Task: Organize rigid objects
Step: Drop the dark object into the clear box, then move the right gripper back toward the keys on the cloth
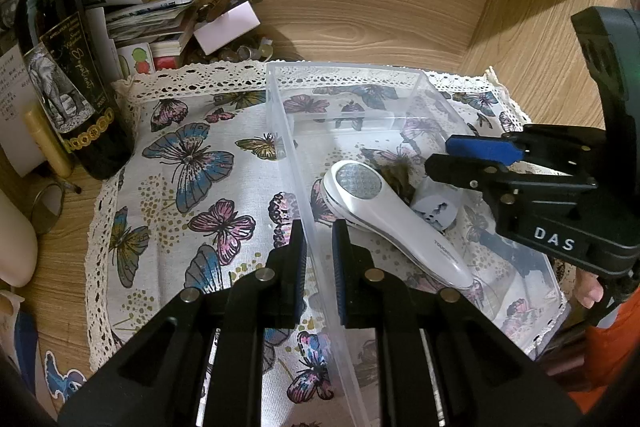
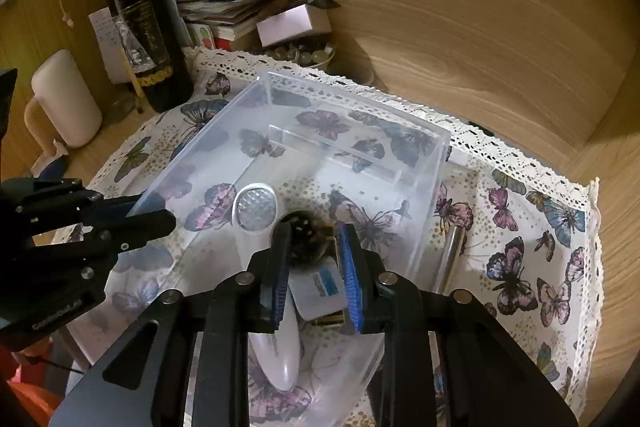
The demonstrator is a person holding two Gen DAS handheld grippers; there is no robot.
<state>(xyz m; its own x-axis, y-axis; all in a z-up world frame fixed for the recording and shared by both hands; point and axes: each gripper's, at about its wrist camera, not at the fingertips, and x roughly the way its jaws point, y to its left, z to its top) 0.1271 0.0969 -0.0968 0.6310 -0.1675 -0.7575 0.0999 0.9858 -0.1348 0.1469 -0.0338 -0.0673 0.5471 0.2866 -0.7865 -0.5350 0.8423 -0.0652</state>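
From the left wrist, the left gripper [image 1: 319, 239] pinches the near left wall of the clear bin [image 1: 296, 163], which sits on the butterfly cloth [image 1: 180, 163]. Inside lie a white lint shaver [image 1: 384, 215], a brown fuzzy lump [image 1: 396, 179] and a pale disc [image 1: 438, 213]. The right gripper [image 1: 444, 157] hovers over them, jaws slightly parted, empty.

The right wrist adds a metal rod [image 2: 452, 251] outside the bin's right wall. What the lump is cannot be made out.

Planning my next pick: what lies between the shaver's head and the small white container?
A brown fuzzy clump, seen in the left wrist view.
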